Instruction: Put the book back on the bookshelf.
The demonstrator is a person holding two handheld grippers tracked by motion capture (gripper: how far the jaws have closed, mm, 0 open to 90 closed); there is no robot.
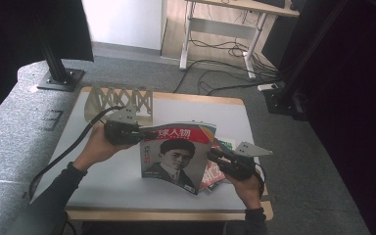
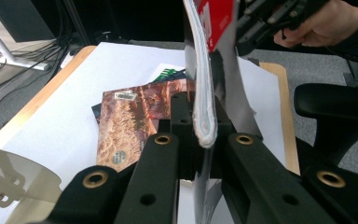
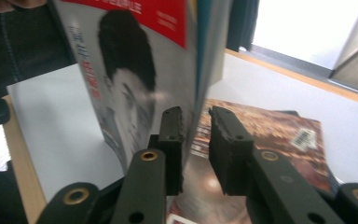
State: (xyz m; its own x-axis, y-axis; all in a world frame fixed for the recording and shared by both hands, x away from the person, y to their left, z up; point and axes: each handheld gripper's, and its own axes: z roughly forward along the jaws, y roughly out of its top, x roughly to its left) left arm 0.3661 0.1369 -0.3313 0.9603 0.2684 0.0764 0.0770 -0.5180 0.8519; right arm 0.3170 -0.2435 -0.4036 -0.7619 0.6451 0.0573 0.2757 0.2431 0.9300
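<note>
Holding: the left gripper has the magazine up off the desk; its fingers are pressed tight on the spine edge, as the left gripper view shows
Magazine place: it hangs in the air between the two hands, cover with the man's picture facing the person; the top left corner is in the left grip, and the bottom edge hangs lower near the right hand
Long side: it runs from the top down to the low corner, a bit tilted
Right gripper: its fingers sit one on each side of the loose page edge; there is a gap, so they are partly open and do not pinch it
Nearer hand: both are at the magazine; the left one alone carries it
Below: more magazines lie flat on the desk, just under the right hand
Rack: it stands at the far left of the desk, behind the left hand
Next, I think: the right fingers need to close on that edge
</note>
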